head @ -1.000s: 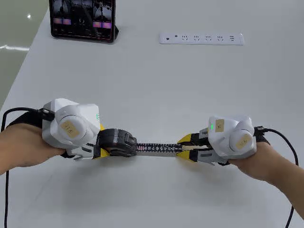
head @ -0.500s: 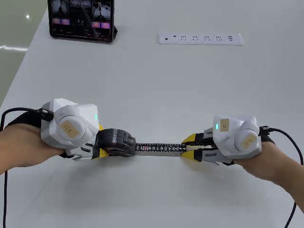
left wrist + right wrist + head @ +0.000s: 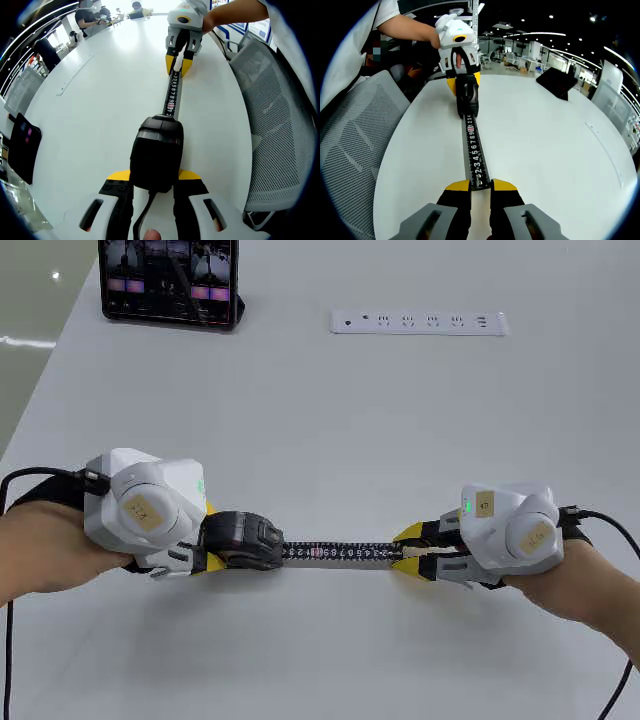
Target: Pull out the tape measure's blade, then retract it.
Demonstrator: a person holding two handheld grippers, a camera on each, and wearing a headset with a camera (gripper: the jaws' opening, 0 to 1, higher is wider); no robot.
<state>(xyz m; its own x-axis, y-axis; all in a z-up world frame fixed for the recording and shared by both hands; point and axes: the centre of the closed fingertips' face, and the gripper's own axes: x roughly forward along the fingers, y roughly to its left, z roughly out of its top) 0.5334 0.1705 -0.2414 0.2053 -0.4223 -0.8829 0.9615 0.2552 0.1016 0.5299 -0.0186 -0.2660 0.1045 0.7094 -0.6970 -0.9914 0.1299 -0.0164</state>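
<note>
— Checking the near desk point(image 3: 330, 420) first: what do the left jaws hold?
— The left gripper point(image 3: 210, 537), at 8 o'clock in the head view, has its jaws closed on the black tape measure case point(image 3: 243, 540). In the left gripper view point(image 3: 154, 176) the yellow-tipped jaws clamp the case point(image 3: 157, 150) from both sides, and it sits on the desk. A black cable point(image 3: 30, 475) leaves the gripper's rear toward 9 o'clock.
— And the right side?
— The right gripper point(image 3: 405, 552), at 4 o'clock, has its jaws pinched shut on the free end of the blade point(image 3: 340, 552). In the right gripper view point(image 3: 476, 186) the blade's tip point(image 3: 474, 155) goes in between the two yellow tips.
— Condition of the blade?
— Drawn out and straight, running from the case at 9 o'clock to the right jaws at 3 o'clock. Printed numerals show along it point(image 3: 172, 95), with a red mark near the case. Whether it touches the desk, I cannot tell.
— Beyond the grippers?
— In the right gripper view the left gripper point(image 3: 462, 82) and case point(image 3: 467, 97) stand at 12 o'clock, with a grey mesh chair point(image 3: 350, 150) at 9 o'clock. In the left gripper view the right gripper point(image 3: 178, 62) is at 12 o'clock.
— Far desk?
— A tablet point(image 3: 170, 280) with a lit screen is propped up at 11 o'clock. A white power strip point(image 3: 418, 322) lies flat at 1 o'clock. Both are well apart from the tape measure.
</note>
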